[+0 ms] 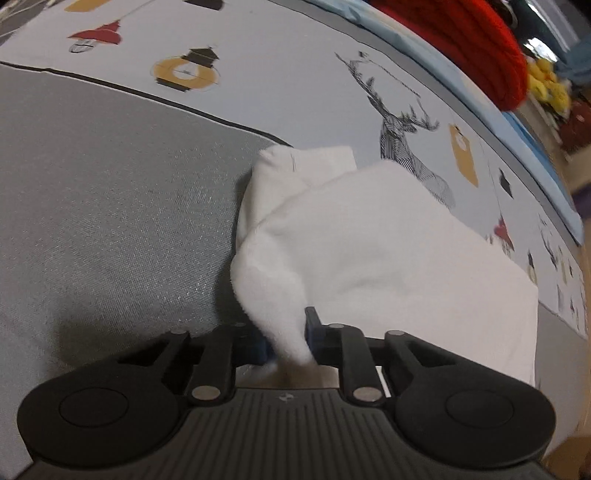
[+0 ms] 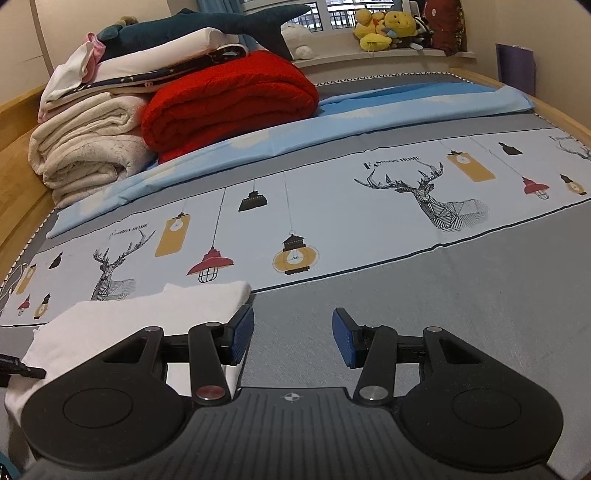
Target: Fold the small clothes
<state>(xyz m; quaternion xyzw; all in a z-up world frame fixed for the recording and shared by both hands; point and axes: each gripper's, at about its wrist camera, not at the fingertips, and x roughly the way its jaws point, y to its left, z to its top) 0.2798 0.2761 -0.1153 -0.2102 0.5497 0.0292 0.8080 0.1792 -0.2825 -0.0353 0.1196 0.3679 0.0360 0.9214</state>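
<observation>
A white garment [image 1: 369, 251] lies partly folded on the grey bedspread [image 1: 110, 221]. One corner of it is lifted and pinched between the blue pads of my left gripper [image 1: 286, 332], which points steeply down; the left pad is mostly hidden by the cloth. In the right wrist view the same white garment [image 2: 147, 314] lies at the lower left. My right gripper [image 2: 293, 332] stands open just to the right of its edge, above bare grey cloth, with nothing between its fingers [image 2: 343, 343].
A printed band with deer and lamps [image 2: 295, 229] crosses the bedspread. Behind it lie a blue sheet [image 2: 369, 110], a folded red blanket [image 2: 229, 99], a stack of cream blankets [image 2: 85, 147] and plush toys [image 2: 384, 29]. A wooden bed frame [image 2: 22, 177] edges the left.
</observation>
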